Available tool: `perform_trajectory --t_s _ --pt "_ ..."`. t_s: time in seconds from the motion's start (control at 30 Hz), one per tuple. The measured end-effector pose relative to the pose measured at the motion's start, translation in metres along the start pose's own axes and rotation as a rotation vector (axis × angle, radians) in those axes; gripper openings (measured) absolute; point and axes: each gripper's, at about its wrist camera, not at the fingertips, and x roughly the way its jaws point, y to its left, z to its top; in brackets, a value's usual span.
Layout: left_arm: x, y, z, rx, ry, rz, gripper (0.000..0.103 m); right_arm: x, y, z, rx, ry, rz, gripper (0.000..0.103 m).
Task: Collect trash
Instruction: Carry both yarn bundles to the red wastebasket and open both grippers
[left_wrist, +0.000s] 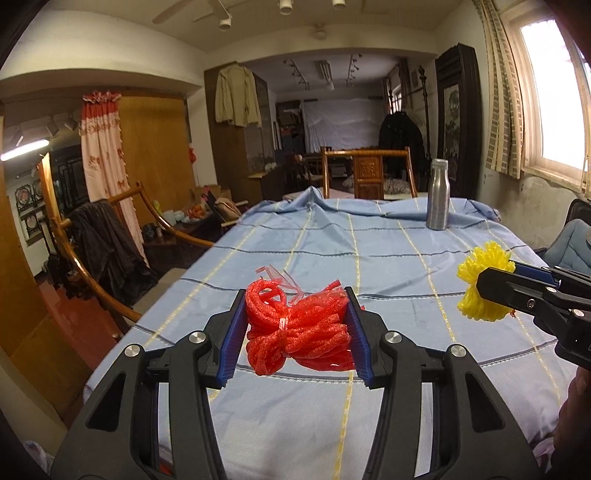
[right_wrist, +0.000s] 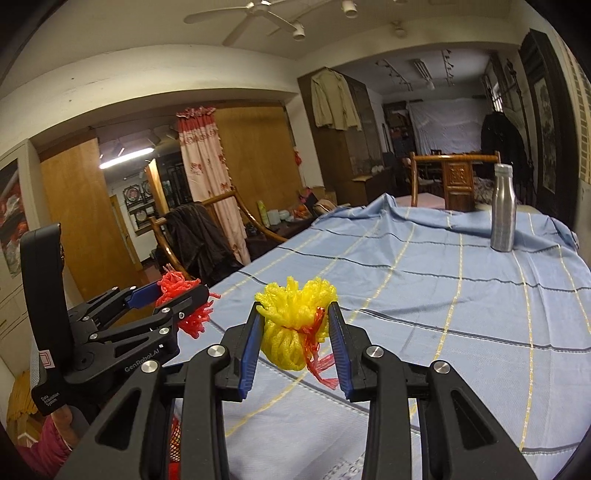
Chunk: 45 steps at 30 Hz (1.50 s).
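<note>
1. My left gripper (left_wrist: 297, 328) clamps the red foam net (left_wrist: 299, 332), held clear above the blue cloth (left_wrist: 369, 251).
2. My right gripper (right_wrist: 293, 341) clamps the yellow foam net (right_wrist: 291, 332).
3. A metal bottle (right_wrist: 502, 208) stands at 2 o'clock in the right wrist view.

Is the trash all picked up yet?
Partly. The left gripper holds the red foam net and the right gripper holds the yellow foam net, both lifted off the blue checked cloth. Only the silver bottle stands there. No bin shows, so dropping them off remains.
</note>
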Motion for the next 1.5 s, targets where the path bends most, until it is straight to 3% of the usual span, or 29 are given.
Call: perform_trajectory --t_s 0.67,1.03,1.27,1.5 --pt "-0.085 0.019 -0.012 -0.020 -0.122 0.065 0.050 -0.056 0.065 -0.005 -0.094 -0.083 0.076 0.036" --pt "-0.113 0.045 -0.025 -0.044 -0.152 0.104 0.050 -0.060 0.099 -0.007 -0.135 -0.082 0.109 0.036" --pt "-0.120 0.093 -0.047 -0.106 -0.118 0.162 0.050 -0.043 0.134 -0.008 -0.180 -0.046 0.157 0.036" --pt "-0.106 0.166 -0.086 -0.215 0.002 0.217 0.050 0.011 0.180 -0.013 -0.224 0.066 0.236 0.036"
